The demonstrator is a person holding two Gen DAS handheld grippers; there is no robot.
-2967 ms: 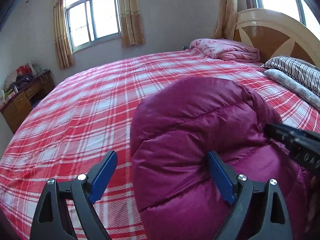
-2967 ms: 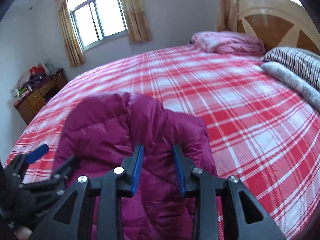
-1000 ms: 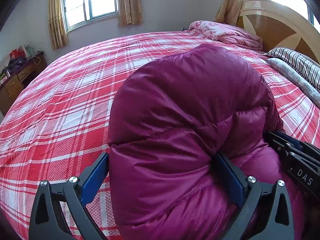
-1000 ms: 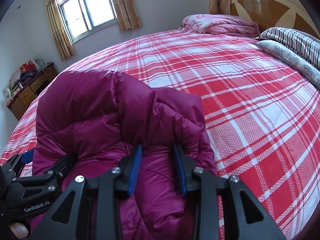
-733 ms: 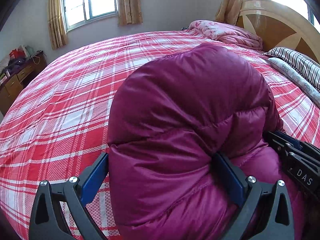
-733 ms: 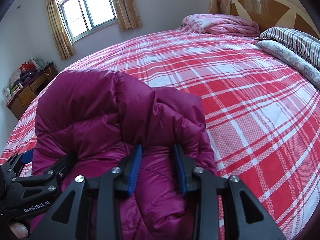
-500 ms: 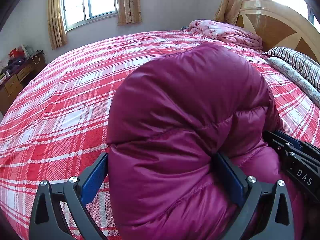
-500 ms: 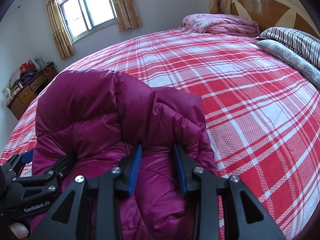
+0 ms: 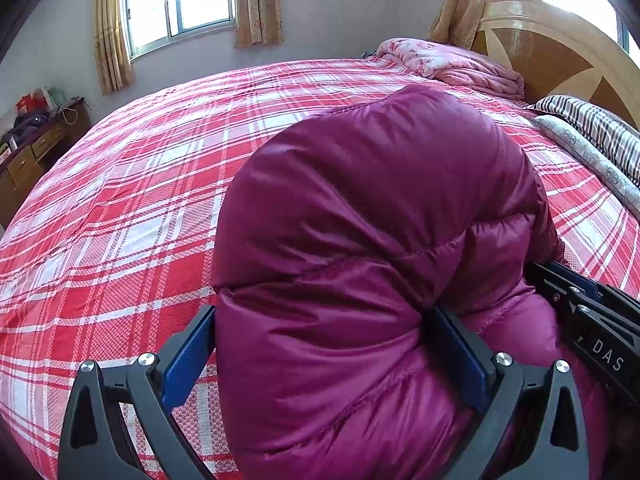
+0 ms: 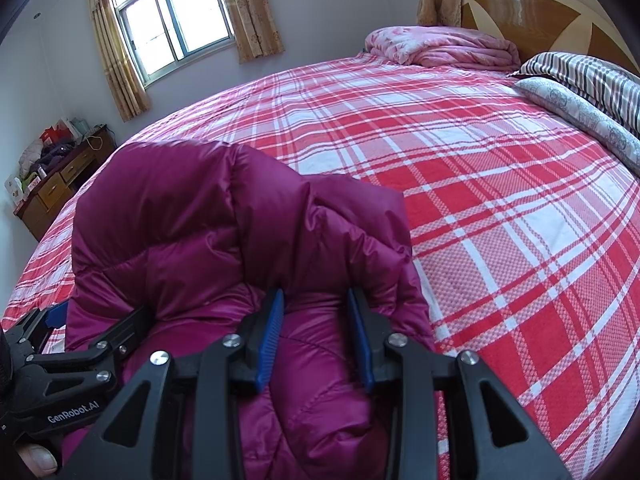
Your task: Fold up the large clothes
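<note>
A puffy magenta down jacket [image 9: 376, 232] lies bunched on the red plaid bed; it also fills the near left of the right wrist view [image 10: 224, 240]. My left gripper [image 9: 324, 340] stands wide open with the jacket's thick fold between its blue pads, which touch the fabric on both sides. My right gripper [image 10: 316, 320] is partly closed around a fold of the jacket, its blue pads pressing into the fabric. Each gripper shows in the other's view, the right one at the left wrist view's right edge [image 9: 592, 320], the left one low at the left [image 10: 80, 352].
The red plaid bedspread [image 10: 500, 184] stretches away ahead and to the right. A pink folded quilt [image 10: 440, 46], striped pillows [image 10: 592, 76] and the wooden headboard [image 9: 560, 52] are at the far right. A wooden desk [image 10: 52, 192] stands by the left wall.
Over three seconds both grippers moved in and down onto the jacket, which bulged up between the left jaws. In the last second nothing moved visibly.
</note>
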